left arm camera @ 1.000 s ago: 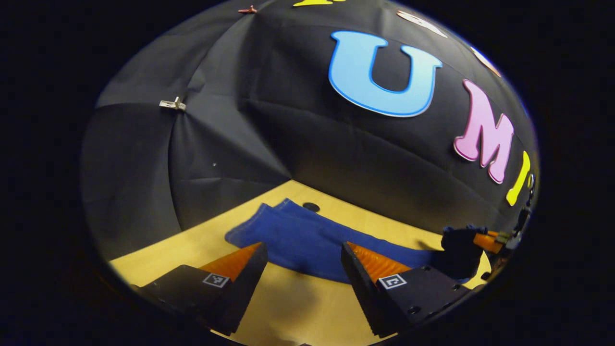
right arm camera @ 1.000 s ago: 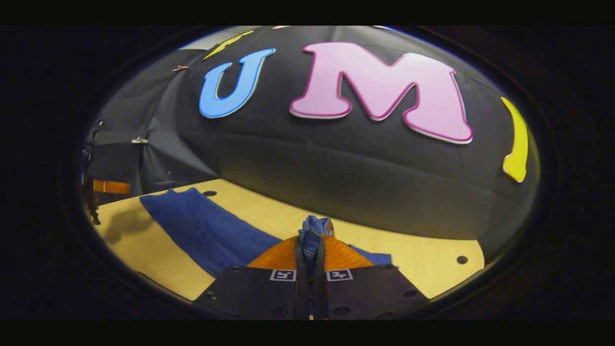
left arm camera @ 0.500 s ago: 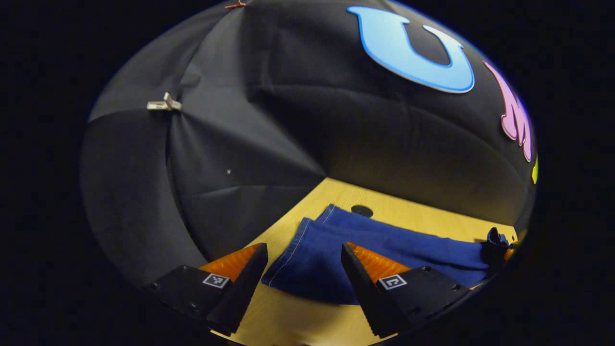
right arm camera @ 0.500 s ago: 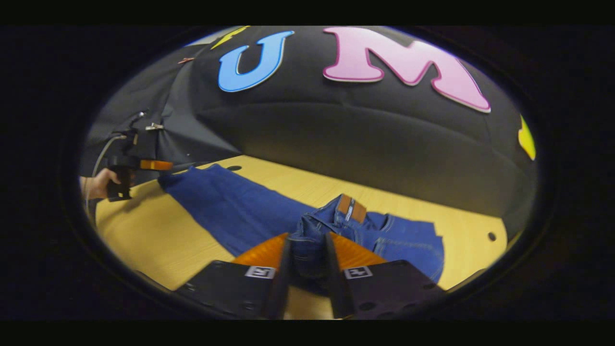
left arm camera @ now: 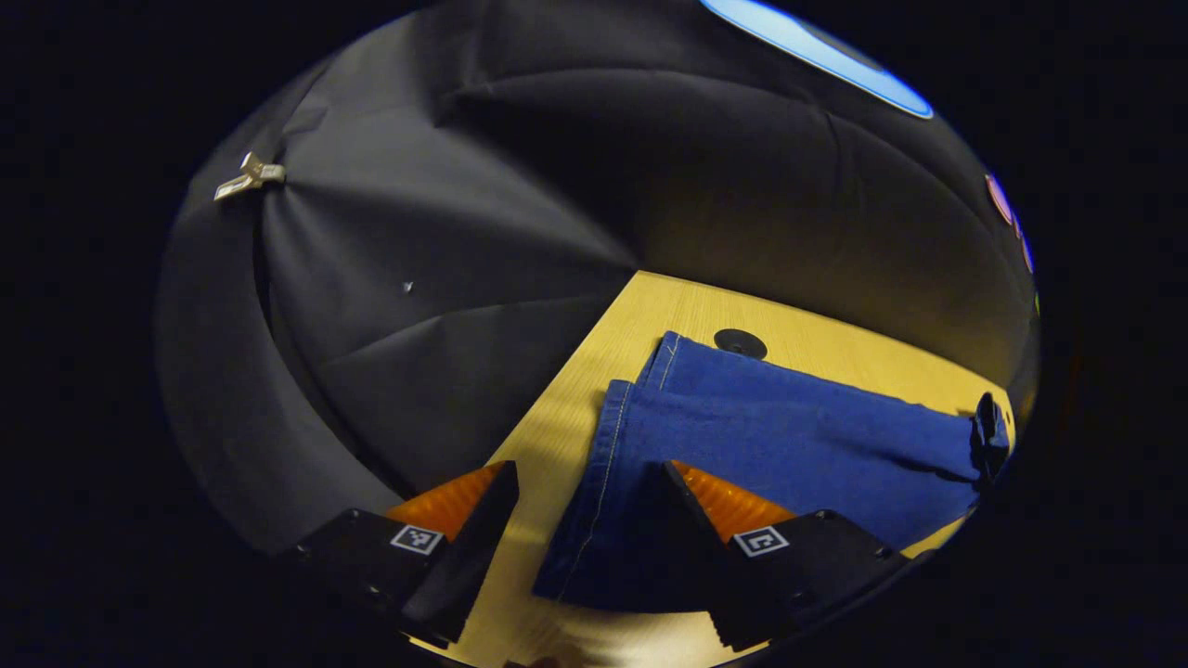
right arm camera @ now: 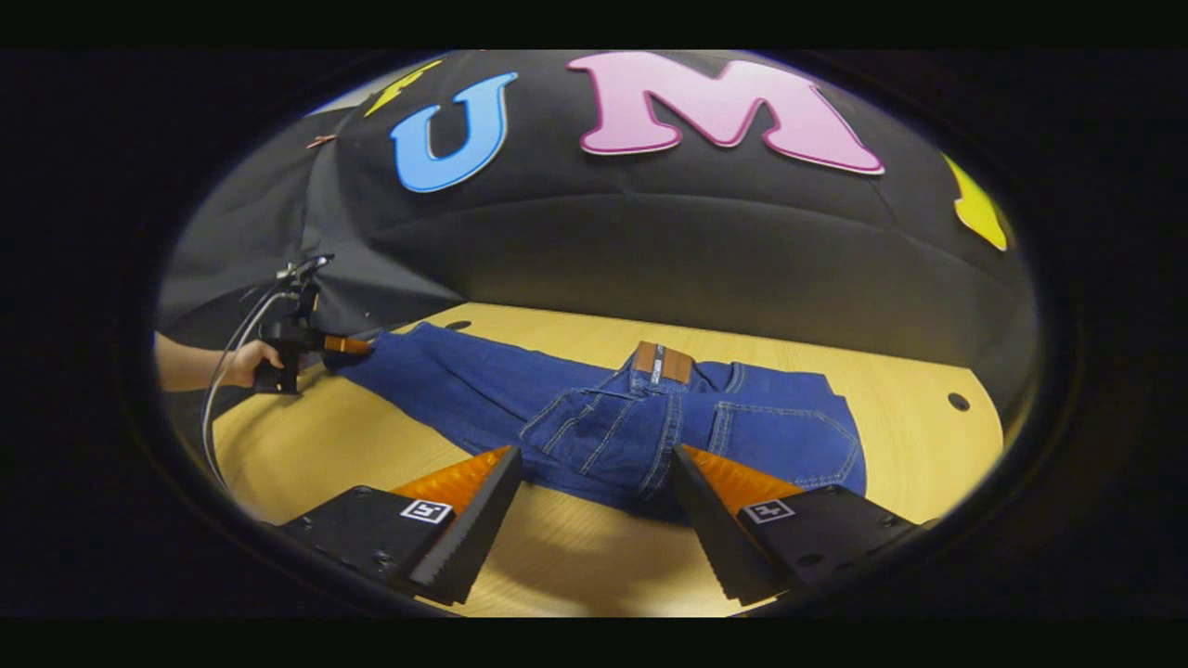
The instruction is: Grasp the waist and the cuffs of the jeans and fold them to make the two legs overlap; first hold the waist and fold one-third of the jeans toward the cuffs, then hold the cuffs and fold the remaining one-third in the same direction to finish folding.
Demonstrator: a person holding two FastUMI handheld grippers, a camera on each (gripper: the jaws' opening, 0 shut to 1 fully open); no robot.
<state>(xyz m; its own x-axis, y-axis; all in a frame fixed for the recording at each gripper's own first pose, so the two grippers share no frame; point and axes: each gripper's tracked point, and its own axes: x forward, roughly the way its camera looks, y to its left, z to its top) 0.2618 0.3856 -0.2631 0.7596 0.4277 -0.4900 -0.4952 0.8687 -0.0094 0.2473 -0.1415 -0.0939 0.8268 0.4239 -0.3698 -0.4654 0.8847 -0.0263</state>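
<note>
Two legs of the jeans (right arm camera: 594,422) already overlap, flat on the table (right arm camera: 891,417); both thirds remain. Your right gripper (right arm camera: 594,520) gapes near the waist (right arm camera: 664,364), your left gripper (left arm camera: 580,529) gapes at the cuffs (left arm camera: 617,436).

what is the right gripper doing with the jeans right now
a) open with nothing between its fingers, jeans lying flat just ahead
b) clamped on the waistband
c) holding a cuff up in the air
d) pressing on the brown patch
a: in the right gripper view the right gripper stands open, its fingers spread with bare table between them, and the blue denim jeans lie flat on the yellow wooden table just beyond.
</note>
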